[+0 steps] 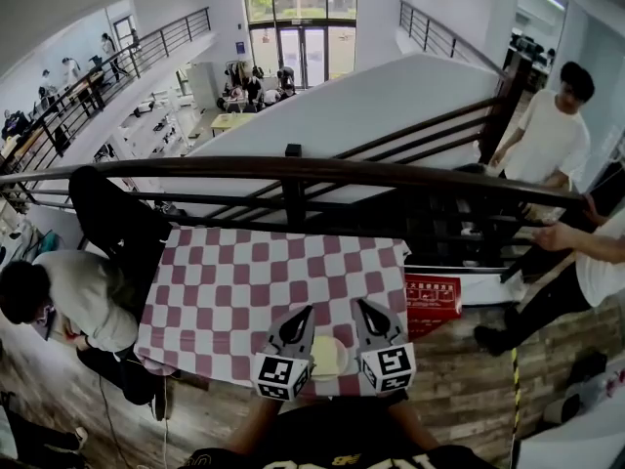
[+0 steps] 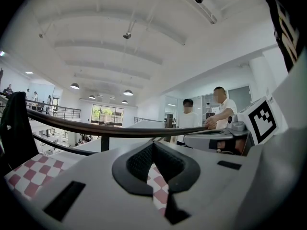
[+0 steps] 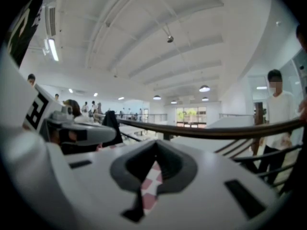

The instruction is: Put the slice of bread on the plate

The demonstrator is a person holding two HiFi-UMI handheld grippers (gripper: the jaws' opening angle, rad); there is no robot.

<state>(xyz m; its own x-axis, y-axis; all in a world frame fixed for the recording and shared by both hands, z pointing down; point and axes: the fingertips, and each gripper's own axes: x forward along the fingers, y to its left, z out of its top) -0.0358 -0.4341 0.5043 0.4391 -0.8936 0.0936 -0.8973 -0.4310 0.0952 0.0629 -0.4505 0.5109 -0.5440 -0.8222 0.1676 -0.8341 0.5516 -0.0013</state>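
A table with a red-and-white checkered cloth (image 1: 244, 291) stands below me. At its near edge a pale round plate (image 1: 330, 358) lies between my two grippers. Something pale rests on it, but I cannot tell it apart as the bread slice. My left gripper (image 1: 307, 311) hovers just left of the plate and my right gripper (image 1: 362, 305) just right of it, both pointing away across the cloth. In the left gripper view the left gripper (image 2: 153, 143) has its jaws meeting at the tip with nothing between them. The right gripper (image 3: 156, 143) looks the same in its own view.
A dark railing (image 1: 293, 169) runs along the far side of the table. A red box (image 1: 433, 296) sits by the table's right edge. A person (image 1: 68, 301) crouches at the left, and two people (image 1: 552, 135) stand at the right.
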